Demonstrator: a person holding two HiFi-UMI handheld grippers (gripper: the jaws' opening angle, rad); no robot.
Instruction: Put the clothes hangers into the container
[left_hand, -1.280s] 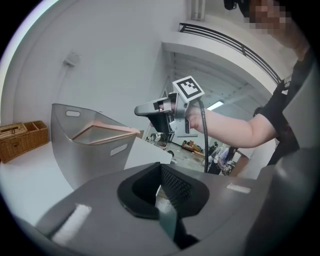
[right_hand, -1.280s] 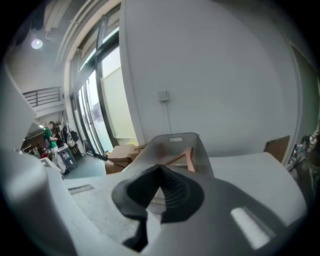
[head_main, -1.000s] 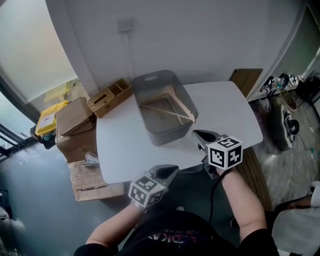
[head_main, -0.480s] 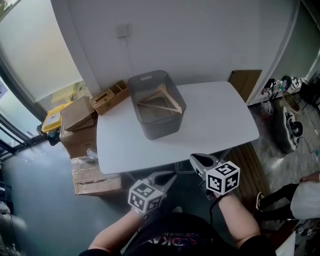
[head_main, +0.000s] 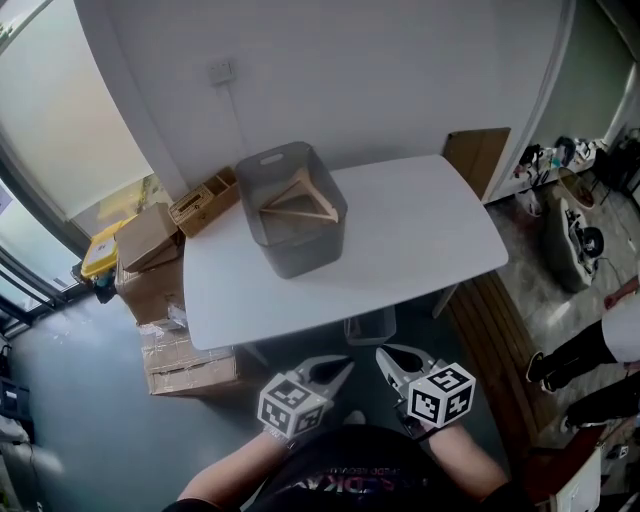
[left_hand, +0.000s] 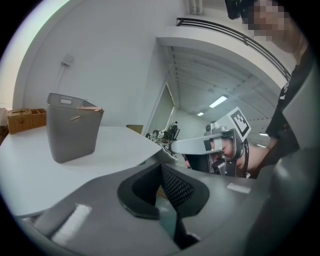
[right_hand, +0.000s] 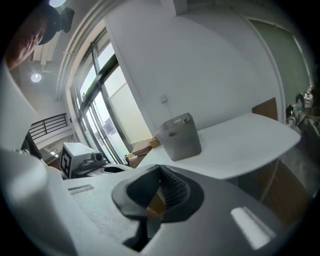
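Both sets of jaws are pressed together with nothing between them. My left gripper (left_hand: 162, 186) shows just its 2 ribbed pads meeting. My right gripper (right_hand: 160, 192) looks the same, so I'm empty-handed on both sides. They sit side by side, low and close to my body. That puts them below the near edge of the table (head_main: 420, 240) and well apart from anything on it.

Further out, the wooden hangers (head_main: 298, 198) are in the grey container (head_main: 300, 250), which stands on the far left part of the table near the wall. They lean in there at an angle, and in my left gripper view a bit of wood pokes up at the rim. Can't count them for sure, looks like 2 or so. I don't see any hanger on the tabletop itself.

So my read is that the job looks basically done, and the step now is just standing clear. To do that well I'd hold both grippers low and away from the table edge so I don't bump it. If I wanted to tidy that poking end, I'd come from above, open 1 gripper wide and pinch the wood itself. I wouldn't shove the wall, because that container looks light and would probably slide. Steadying the rim with the other gripper would be smart.

Past the table's left side there's a wicker basket (head_main: 205, 200) and cardboard boxes (head_main: 150, 245), not my concern.
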